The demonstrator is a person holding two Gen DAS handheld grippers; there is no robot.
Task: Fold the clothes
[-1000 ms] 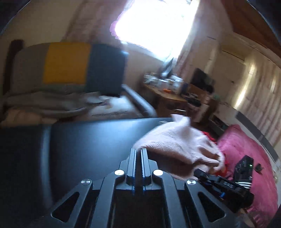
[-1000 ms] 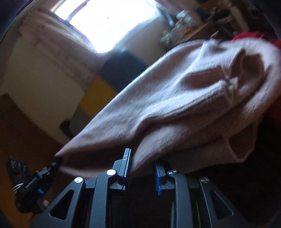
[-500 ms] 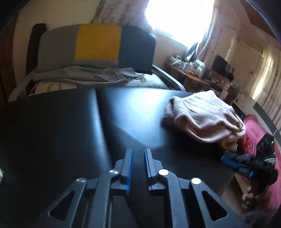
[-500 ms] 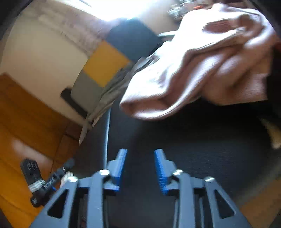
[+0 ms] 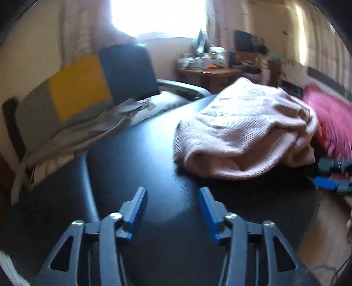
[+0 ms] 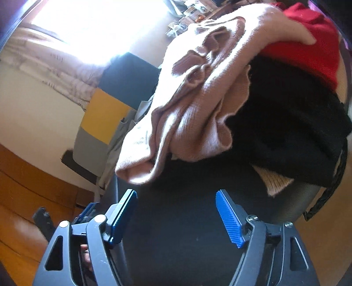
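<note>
Fingers spread wide on both my left gripper (image 5: 172,199) and right gripper (image 6: 176,202), nothing held. Pink knit sweater (image 5: 242,132) lies bunched in a soft ribbed heap on the smooth black padded table (image 5: 143,158), partly over a black garment (image 6: 286,114) and a red one (image 6: 308,37). I judge folding not yet properly begun: needs spreading flat first.

Daylight pours from a blown-out window (image 5: 158,17), overexposed in both views and washing out the nearby wall. It leaves a soft glare patch on the dark tabletop (image 5: 176,217). Motion blur smears the left wrist view, worst toward its right edge. Fisheye bending curves the edges, with black corners.
</note>
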